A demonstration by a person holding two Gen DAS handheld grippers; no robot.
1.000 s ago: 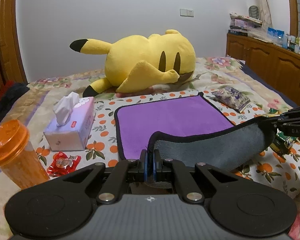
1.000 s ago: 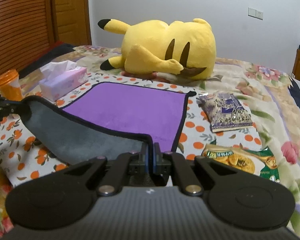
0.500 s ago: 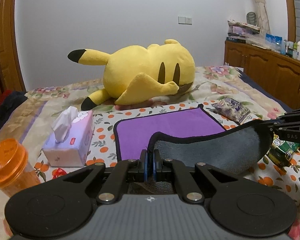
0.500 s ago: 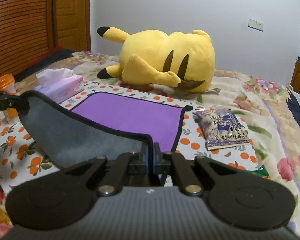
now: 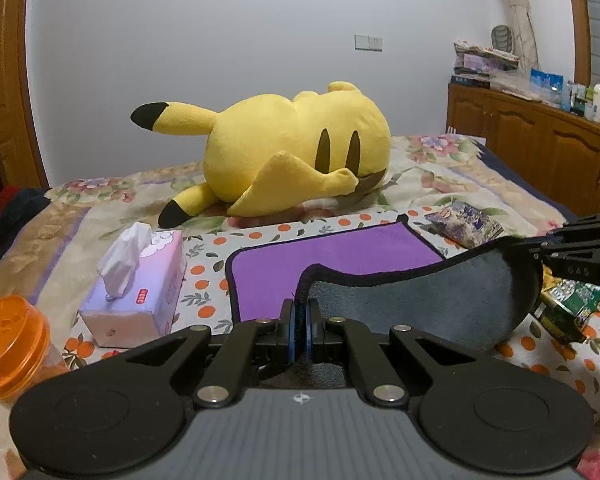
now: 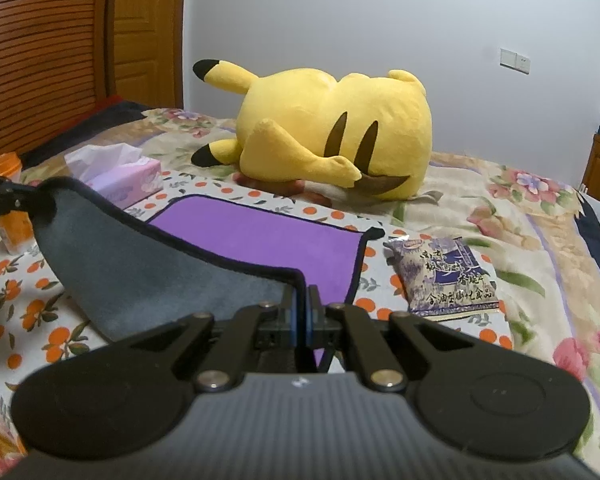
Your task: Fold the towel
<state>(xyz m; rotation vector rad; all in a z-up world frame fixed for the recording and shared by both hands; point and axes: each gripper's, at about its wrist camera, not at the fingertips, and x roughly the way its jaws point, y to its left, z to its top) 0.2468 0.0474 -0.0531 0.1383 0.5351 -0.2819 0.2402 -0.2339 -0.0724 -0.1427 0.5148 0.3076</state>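
A towel, purple on top [image 5: 332, 256] and grey underneath [image 5: 420, 300], with a black hem, lies on the bed. Its near edge is lifted and hangs between my two grippers, grey side toward me. My left gripper [image 5: 300, 312] is shut on the towel's near left corner. My right gripper [image 6: 302, 300] is shut on the near right corner; it also shows at the right edge of the left wrist view [image 5: 540, 252]. The far half of the towel [image 6: 260, 232] still lies flat on the bed.
A big yellow plush [image 5: 296, 152] lies behind the towel. A pink tissue box [image 5: 136, 300] and an orange-lidded jar [image 5: 12, 344] stand to the left. A purple snack bag [image 6: 440, 276] and a green packet [image 5: 568, 304] lie to the right. A wooden cabinet [image 5: 540, 152] stands far right.
Both grippers have risen with the towel's near edge and carried it toward the plush. Less of the purple side shows now.
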